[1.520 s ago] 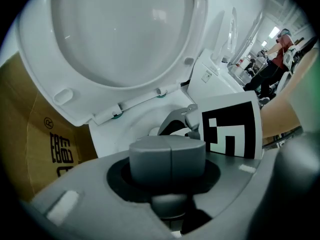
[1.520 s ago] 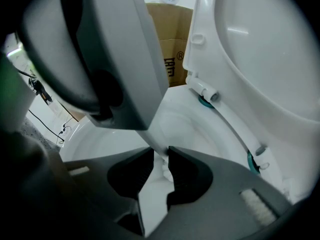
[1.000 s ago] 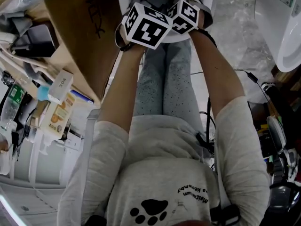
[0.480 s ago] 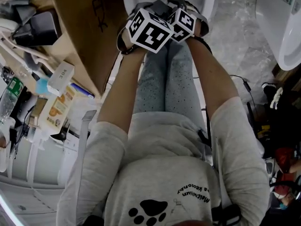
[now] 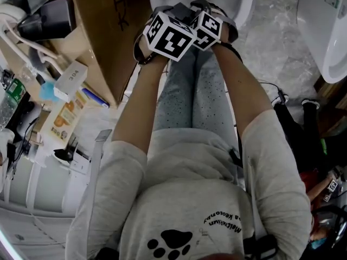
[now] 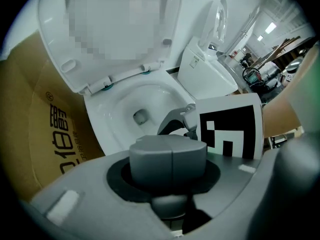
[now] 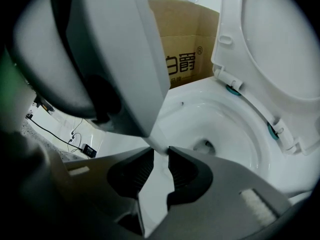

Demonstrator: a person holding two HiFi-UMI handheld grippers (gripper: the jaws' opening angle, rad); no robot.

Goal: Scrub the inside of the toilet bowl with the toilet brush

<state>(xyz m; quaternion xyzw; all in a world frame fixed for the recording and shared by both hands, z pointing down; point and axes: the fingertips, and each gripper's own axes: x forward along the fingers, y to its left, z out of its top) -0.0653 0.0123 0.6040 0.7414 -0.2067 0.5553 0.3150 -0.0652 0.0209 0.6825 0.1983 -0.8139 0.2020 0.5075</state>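
The white toilet (image 5: 241, 1) is at the top of the head view, with both grippers held close together over it. Its lid (image 7: 280, 49) is up and the bowl (image 6: 125, 109) is open below the jaws. My right gripper (image 7: 157, 169) is shut on a white brush handle (image 7: 152, 199), which runs forward and passes behind the left gripper's body (image 7: 110, 59). My left gripper (image 6: 168, 156) has its jaws together, and no part of the brush shows between them. The right gripper's marker cube (image 6: 230, 129) sits just beside it. The brush head is hidden.
A brown cardboard box (image 5: 103, 31) stands tight against the toilet's left side. A second white toilet (image 5: 325, 31) is at the right. Cluttered shelves with boxes and bottles (image 5: 59, 112) fill the left. Cables (image 5: 271, 91) lie on the floor.
Both grippers have moved together toward the toilet, and more of its white rim now shows at the top of the head view. They stay side by side.
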